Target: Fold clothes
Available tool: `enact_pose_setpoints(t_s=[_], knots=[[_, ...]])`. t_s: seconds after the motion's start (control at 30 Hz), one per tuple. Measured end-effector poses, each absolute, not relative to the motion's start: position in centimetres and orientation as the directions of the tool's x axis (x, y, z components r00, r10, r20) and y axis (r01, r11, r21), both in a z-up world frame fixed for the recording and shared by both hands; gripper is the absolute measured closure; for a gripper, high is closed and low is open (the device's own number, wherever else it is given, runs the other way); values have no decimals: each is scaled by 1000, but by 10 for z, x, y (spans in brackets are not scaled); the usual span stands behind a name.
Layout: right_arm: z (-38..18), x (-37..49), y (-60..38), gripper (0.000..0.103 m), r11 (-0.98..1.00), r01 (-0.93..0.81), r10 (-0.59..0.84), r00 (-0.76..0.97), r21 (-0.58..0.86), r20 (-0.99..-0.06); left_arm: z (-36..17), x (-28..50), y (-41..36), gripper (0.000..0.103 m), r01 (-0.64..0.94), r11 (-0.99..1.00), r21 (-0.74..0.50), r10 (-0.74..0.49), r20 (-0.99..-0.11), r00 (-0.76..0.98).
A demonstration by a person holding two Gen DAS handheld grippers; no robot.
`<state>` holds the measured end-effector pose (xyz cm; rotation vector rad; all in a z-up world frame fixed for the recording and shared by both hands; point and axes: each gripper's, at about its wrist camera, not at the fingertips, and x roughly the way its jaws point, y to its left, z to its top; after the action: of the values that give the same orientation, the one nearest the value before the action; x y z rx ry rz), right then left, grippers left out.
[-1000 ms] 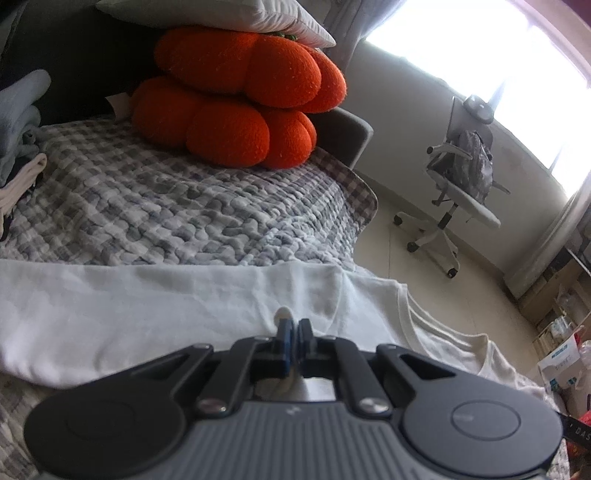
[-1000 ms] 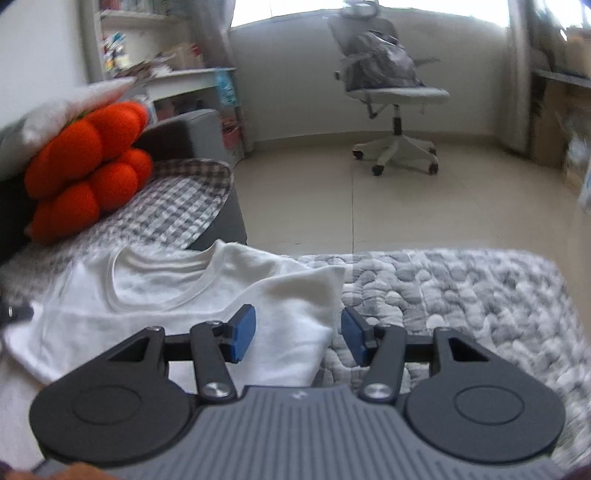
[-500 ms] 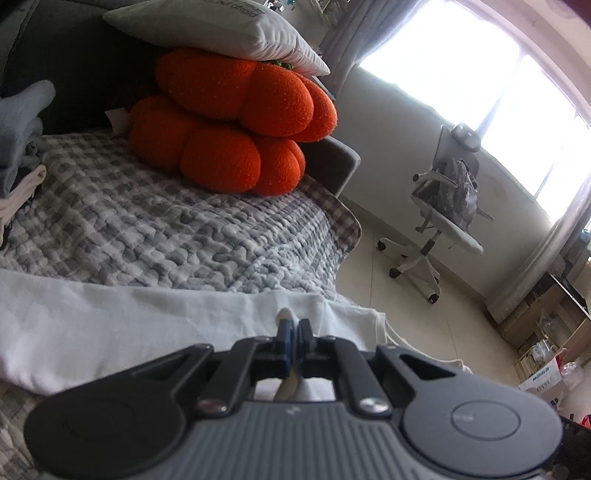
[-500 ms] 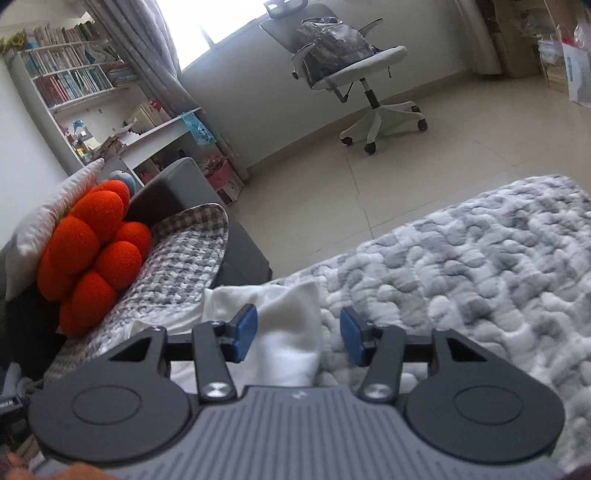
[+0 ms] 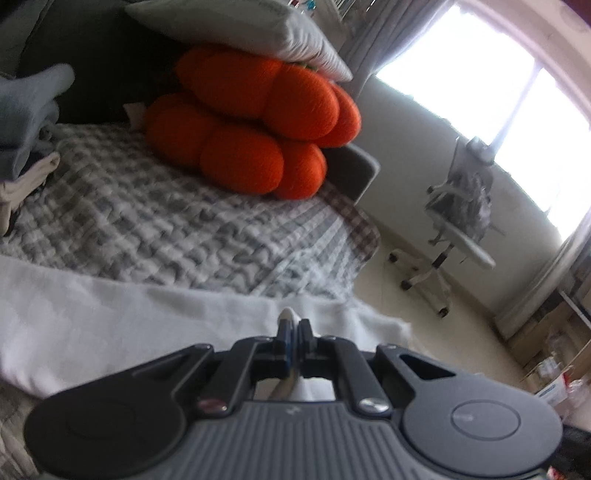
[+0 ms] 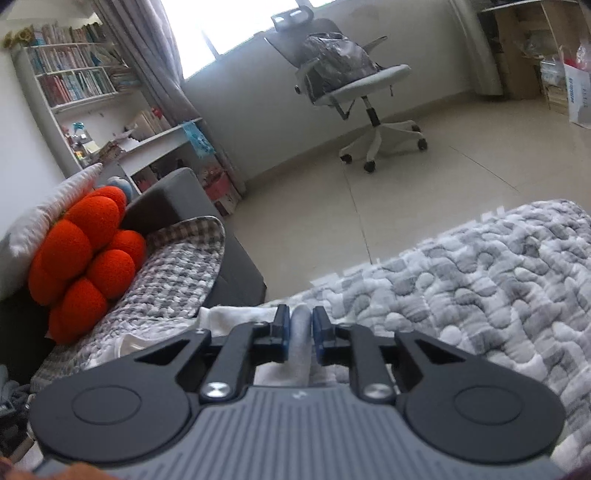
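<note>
A white T-shirt (image 5: 129,314) lies across the grey-and-white quilted cover (image 5: 166,229). My left gripper (image 5: 294,326) is shut on a pinch of the shirt's edge, with a bit of white cloth sticking up between the pads. In the right wrist view the shirt (image 6: 236,319) shows only as a bunched strip beyond the fingers. My right gripper (image 6: 299,326) is closed on a thick fold of the shirt's cloth, over the quilted cover (image 6: 480,277).
An orange lobed cushion (image 5: 251,129) with a white pillow (image 5: 236,33) on top sits at the far end. Folded clothes (image 5: 26,122) lie at the left. A white office chair (image 6: 351,85) stands on the floor; bookshelves (image 6: 74,81) are behind.
My right gripper has closed from open onto the shirt's fold and tipped upward. My left gripper stays shut on the shirt and has moved, so less of the shirt lies ahead of it.
</note>
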<state>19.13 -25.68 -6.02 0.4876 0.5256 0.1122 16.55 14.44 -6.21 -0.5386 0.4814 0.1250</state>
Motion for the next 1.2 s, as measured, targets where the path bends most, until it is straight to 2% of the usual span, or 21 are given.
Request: enact_pose_setpoints(t_s=[0.03, 0.07, 0.27, 0.5, 0.63, 0.77, 0.9, 0.93, 0.97, 1.1, 1.2], knots=[[-59, 190, -258, 60, 877, 25, 223, 863, 479, -453, -63, 166, 145, 99, -245, 853, -460, -5, -478, 879], [-58, 187, -259, 55, 876, 25, 221, 867, 482, -447, -63, 166, 145, 99, -252, 853, -458, -1, -484, 875], [-42, 173, -253, 56, 907, -42, 243, 864, 418, -441, -66, 164, 148, 98, -290, 850, -441, 26, -513, 858], [-34, 155, -231, 59, 953, -120, 245, 846, 278, -474, -51, 150, 142, 98, -240, 865, -441, 1, -475, 880], [-46, 158, -253, 59, 919, -57, 256, 839, 390, -480, -51, 149, 131, 98, -199, 881, -429, -32, -474, 880], [-62, 170, -270, 73, 870, -39, 309, 821, 492, -481, -51, 151, 115, 98, -145, 895, -421, -78, -470, 879], [-67, 186, -267, 74, 849, -64, 355, 804, 525, -476, -54, 153, 94, 98, -79, 921, -381, -124, -480, 868], [-68, 190, -266, 88, 844, -74, 365, 805, 531, -469, -57, 154, 88, 98, -61, 930, -363, -133, -486, 864], [-68, 194, -266, 97, 839, -86, 376, 806, 537, -458, -60, 156, 83, 98, -47, 938, -344, -139, -495, 858], [-70, 207, -268, 97, 837, -113, 391, 808, 535, -442, -64, 158, 76, 98, -28, 949, -315, -145, -511, 847], [-77, 211, -272, 98, 842, -104, 385, 803, 529, -455, -67, 159, 73, 94, -19, 954, -299, -146, -520, 841]])
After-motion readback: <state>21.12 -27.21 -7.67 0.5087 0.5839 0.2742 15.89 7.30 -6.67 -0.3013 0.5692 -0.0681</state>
